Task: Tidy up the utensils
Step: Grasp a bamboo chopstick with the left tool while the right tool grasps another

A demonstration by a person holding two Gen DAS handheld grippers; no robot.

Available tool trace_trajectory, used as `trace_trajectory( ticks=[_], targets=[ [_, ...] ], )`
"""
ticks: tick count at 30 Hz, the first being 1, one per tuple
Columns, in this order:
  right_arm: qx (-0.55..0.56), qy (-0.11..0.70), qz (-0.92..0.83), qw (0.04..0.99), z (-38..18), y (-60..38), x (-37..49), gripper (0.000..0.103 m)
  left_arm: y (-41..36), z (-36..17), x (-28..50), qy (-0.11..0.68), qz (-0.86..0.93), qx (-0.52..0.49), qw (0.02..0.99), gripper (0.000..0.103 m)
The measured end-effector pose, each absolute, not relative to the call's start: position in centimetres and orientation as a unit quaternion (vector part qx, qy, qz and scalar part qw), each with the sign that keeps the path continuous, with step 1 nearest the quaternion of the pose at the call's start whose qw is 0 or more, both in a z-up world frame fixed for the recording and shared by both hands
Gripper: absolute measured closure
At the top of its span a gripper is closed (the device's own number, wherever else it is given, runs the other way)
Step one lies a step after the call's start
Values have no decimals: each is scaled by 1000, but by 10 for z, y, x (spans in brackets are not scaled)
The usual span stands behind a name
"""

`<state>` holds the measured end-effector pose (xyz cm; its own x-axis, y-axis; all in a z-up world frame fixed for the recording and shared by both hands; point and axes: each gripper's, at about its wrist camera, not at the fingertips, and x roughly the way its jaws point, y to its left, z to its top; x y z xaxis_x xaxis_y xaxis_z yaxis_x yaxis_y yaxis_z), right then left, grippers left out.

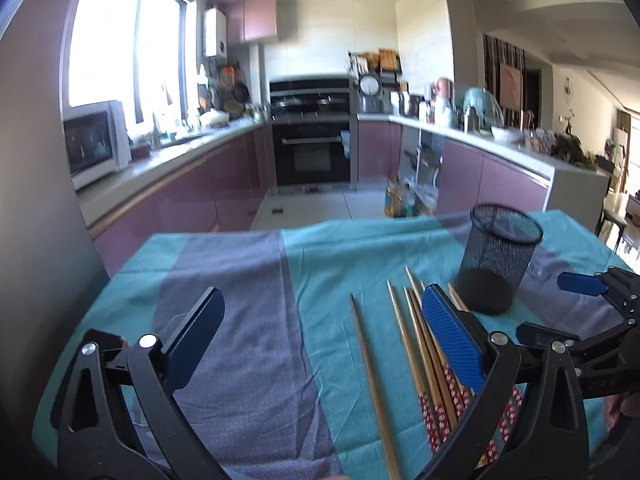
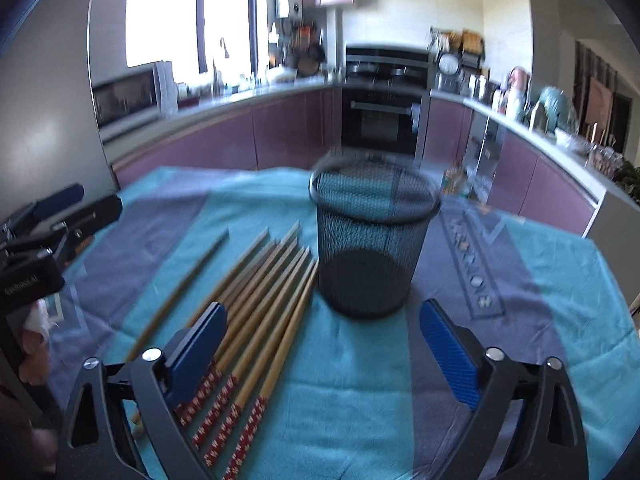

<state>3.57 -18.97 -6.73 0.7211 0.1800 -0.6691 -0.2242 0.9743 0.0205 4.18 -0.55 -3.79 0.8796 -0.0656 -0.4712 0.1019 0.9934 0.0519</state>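
**None of the chopsticks are in the holder yet**

Several chopsticks (image 2: 256, 312) lie side by side on the cloth at lower centre-left of the right wrist view, just left of the mesh holder (image 2: 372, 240), which stands upright and looks empty. So the sorting seems not yet begun. The right tool (image 2: 320, 344) is spread wide, pinching nothing; the left tool (image 1: 320, 340) is likewise spread and empty. The desk (image 2: 360, 400) wears a teal and grey cloth. Behind it runs a kitchen with mauve cabinets, an oven and a bright window.
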Motion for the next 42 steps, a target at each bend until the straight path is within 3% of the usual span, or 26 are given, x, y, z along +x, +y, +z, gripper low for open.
trace_trajectory(
  ticks=[6,13,15,20,22,24,26,34,42],
  targets=[
    [-27,405,112,907,-89,-181,54,40,-14,-70,68,312,-73,67,945,24],
    [-22,430,115,895,-98,-184,63,57,-34,-105,91,377,-101,84,917,44],
    [-21,436,116,892,-100,-183,64,68,-34,-110,96,389,-108,81,911,53],
    [-29,438,116,891,-100,-177,71,71,-39,-125,114,428,-126,69,892,69],
    [-23,439,120,890,-101,-176,73,77,-43,-129,118,425,-125,72,893,70],
    [-11,440,124,889,-100,-177,75,90,-48,-132,123,427,-127,71,893,82],
    [5,442,132,887,-100,-179,76,97,-50,-132,125,430,-132,65,891,92],
    [19,418,149,896,-82,-186,64,97,-54,-122,126,425,-137,45,894,94],
    [60,362,189,911,-40,-208,44,98,-41,-70,102,376,-186,18,908,95]
  ],
)
